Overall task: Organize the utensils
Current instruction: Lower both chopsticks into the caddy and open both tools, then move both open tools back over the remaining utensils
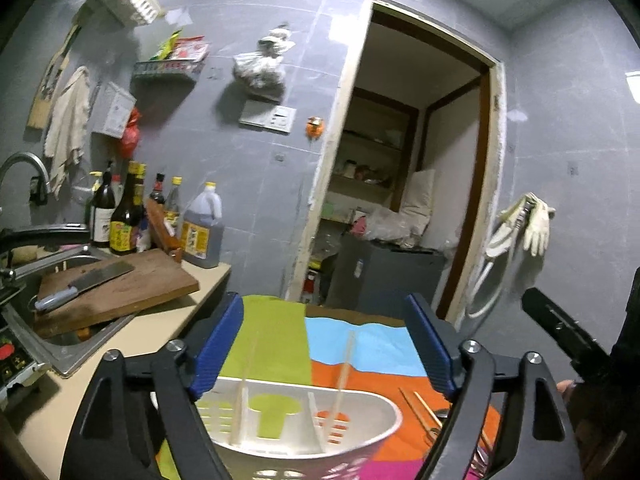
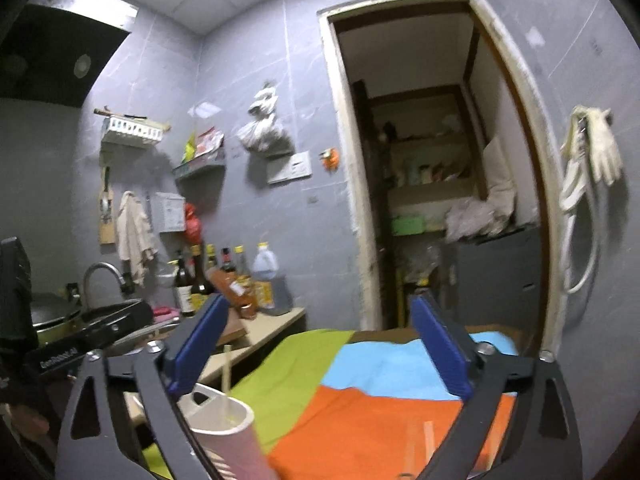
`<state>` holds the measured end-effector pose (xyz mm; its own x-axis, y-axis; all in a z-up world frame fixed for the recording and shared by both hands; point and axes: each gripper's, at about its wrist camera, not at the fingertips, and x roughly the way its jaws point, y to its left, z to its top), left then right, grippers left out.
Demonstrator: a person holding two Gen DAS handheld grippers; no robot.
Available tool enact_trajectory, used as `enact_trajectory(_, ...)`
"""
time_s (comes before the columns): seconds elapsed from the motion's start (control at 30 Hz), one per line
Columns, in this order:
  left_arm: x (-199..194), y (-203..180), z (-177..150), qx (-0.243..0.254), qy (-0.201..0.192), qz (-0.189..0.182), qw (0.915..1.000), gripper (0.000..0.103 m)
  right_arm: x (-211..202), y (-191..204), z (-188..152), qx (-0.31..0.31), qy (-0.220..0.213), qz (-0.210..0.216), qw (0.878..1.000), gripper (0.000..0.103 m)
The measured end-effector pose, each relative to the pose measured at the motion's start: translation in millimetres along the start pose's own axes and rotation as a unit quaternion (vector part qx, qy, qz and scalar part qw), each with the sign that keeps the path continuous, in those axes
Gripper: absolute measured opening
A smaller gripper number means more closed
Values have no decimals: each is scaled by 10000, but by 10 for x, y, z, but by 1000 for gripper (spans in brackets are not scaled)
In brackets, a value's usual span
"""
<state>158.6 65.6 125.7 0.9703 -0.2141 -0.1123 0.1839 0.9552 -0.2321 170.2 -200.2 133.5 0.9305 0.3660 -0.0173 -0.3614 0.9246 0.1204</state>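
Your left hand-held gripper (image 1: 324,344) stood wide, its blue pads apart with nothing pressed between them, just above the white caddy (image 1: 384,408). The caddy sat on the bench, on a cloth (image 1: 360,340) of green, blue and orange panels. Two chopsticks stood in the caddy: one (image 1: 244,384) in the compartment left of its middle divider, another (image 1: 345,368) in the compartment right of it, both leaning slightly. More chopsticks (image 1: 424,408) lay flat on the orange panel just right of the caddy. Your right hand-held gripper (image 2: 316,348) was also spread wide and held nothing; in its view the caddy (image 2: 224,424) showed at the lower left, by the left finger, with one chopstick (image 2: 227,368) rising out of it. Left of the caddy, beyond the cloth's edge, a cutting board (image 1: 132,284) with a cleaver (image 1: 88,284) on it rested across the sink (image 1: 64,344), and bottles (image 1: 120,212) stood behind the board against the wall.
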Motion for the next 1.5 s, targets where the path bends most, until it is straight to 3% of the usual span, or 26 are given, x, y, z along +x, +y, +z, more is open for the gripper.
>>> enact_trajectory(0.1, 8, -172, -49, 94, 47, -120, 9999, 90, -163, -141, 11, -81, 6, -175, 9998, 103)
enact_trajectory(0.37, 135, -652, -292, 381, 478, -521, 9968, 93, -427, -450, -78, -279, 258, -580, 9976, 103)
enact_trajectory(0.8, 392, -1238, -869, 843, 1504, -856, 9813, 93, -515, -995, -392, -121, 1004, -1107, 9887, 103)
enact_trajectory(1.07, 574, -1395, -1236, 1235, 2208, -814, 9640, 92, -357, -1193, -634, 125, 1705, -1176, 9782, 100)
enact_trajectory(1.33, 809, -1409, -1507, 1446, 2871, -832, 9433, 87, -146, -1342, -857, 381, 2533, -1176, 9594, 79)
enact_trajectory(1.5, 1010, -1426, -1682, 1560, 3437, -795, 9226, 79, -36, -1420, -1005, 532, 2990, -1089, 9465, 71)
